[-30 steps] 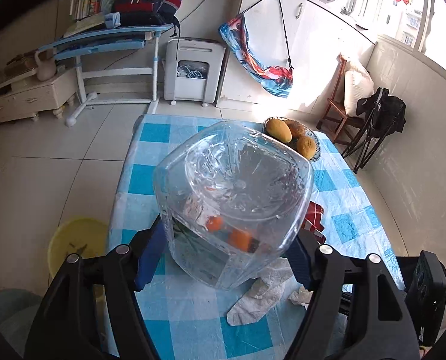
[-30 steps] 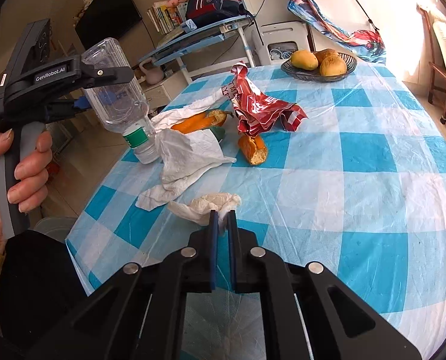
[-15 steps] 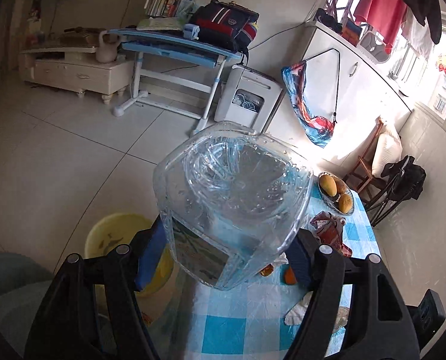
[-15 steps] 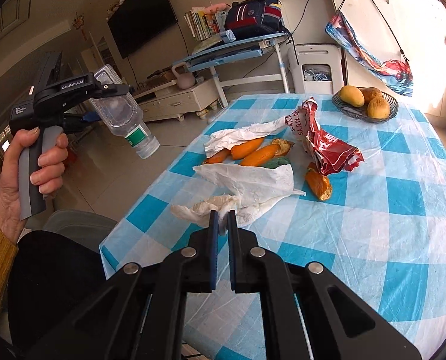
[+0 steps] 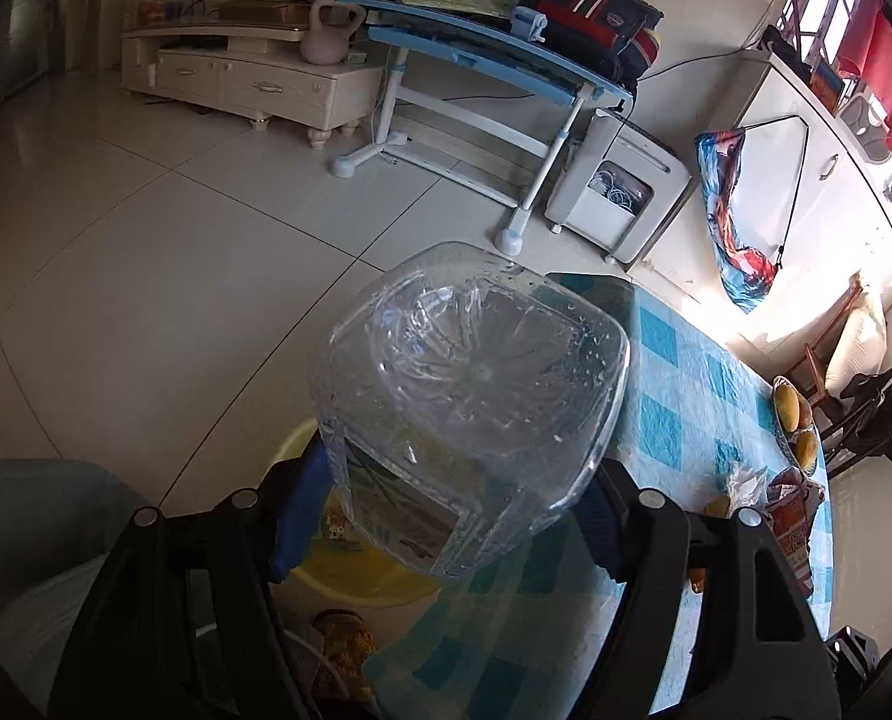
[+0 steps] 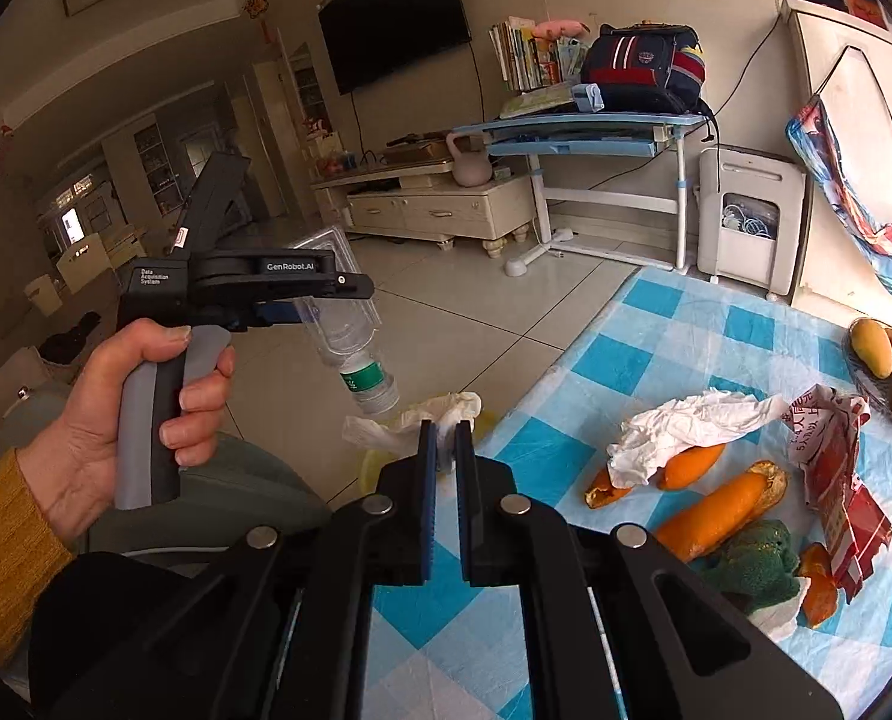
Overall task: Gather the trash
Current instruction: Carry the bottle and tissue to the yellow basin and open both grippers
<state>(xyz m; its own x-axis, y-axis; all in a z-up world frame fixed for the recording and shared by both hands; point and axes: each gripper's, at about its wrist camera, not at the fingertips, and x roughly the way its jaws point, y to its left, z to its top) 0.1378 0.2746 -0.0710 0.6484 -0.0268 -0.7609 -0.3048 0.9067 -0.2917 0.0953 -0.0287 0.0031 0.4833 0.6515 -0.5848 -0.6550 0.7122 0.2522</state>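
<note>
My left gripper (image 5: pixel 452 510) is shut on a clear empty plastic bottle (image 5: pixel 470 396), gripped across its body. From the right wrist view the bottle (image 6: pixel 359 360) hangs neck down, off the table's edge, in the left gripper (image 6: pixel 338 312) that a hand holds. Below it on the floor stands a yellow bin (image 5: pixel 350 570). My right gripper (image 6: pixel 444 438) is shut on a crumpled white tissue (image 6: pixel 410 420), held in the air past the table's left edge, above the yellow bin (image 6: pixel 369 468).
The blue-checked table (image 6: pixel 686 330) carries a white paper (image 6: pixel 692 426), orange peels (image 6: pixel 716 510), a green lump (image 6: pixel 752 558), a red wrapper (image 6: pixel 836 480) and a fruit basket (image 6: pixel 866 384). A grey seat (image 5: pixel 32 516) stands beside the bin. Tiled floor stretches beyond.
Both grippers have swung left from above the table to beyond its edge. The bottle now hangs over the yellow bin, and the tissue has left the tabletop.
</note>
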